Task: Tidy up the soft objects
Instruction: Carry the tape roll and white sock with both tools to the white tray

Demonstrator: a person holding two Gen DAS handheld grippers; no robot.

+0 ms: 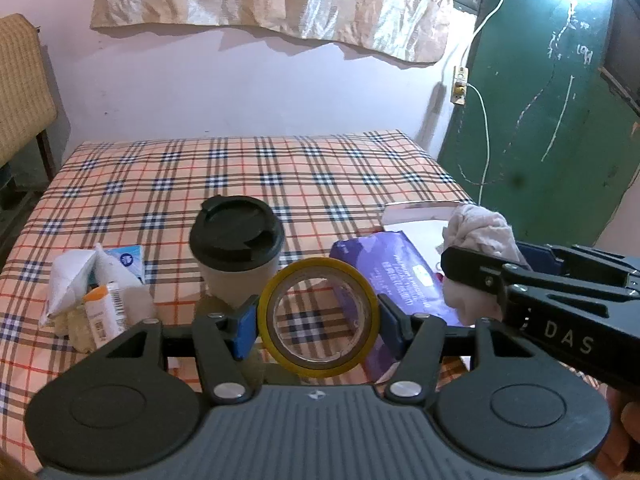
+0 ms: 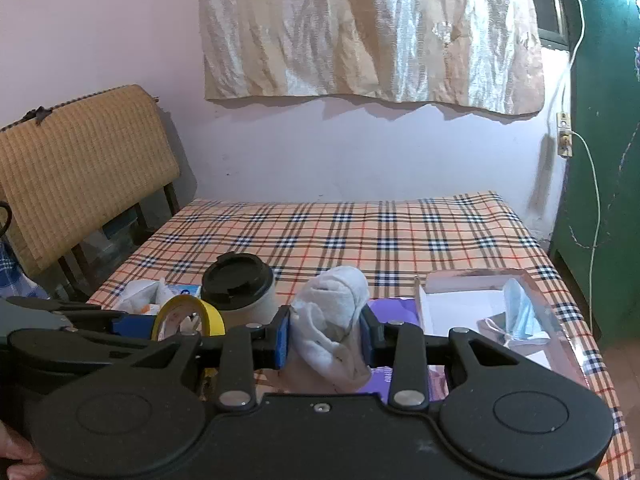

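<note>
The sock (image 2: 332, 320) sits bunched and upright between the pads of the right gripper (image 2: 325, 338), clamped there above the near edge of the bed (image 2: 360, 232). The open box (image 2: 480, 304) with a face mask (image 2: 520, 312) lies just to its right by the bed's right edge, so this hand is the nearer one, I'd say. The left gripper (image 1: 318, 320) grips a tape roll (image 1: 318, 318), hole facing the camera. Beyond stand 1 lidded cup (image 1: 238, 248), a purple packet (image 1: 392, 280) and small clutter at the left edge; the packet lies under the way.
</note>
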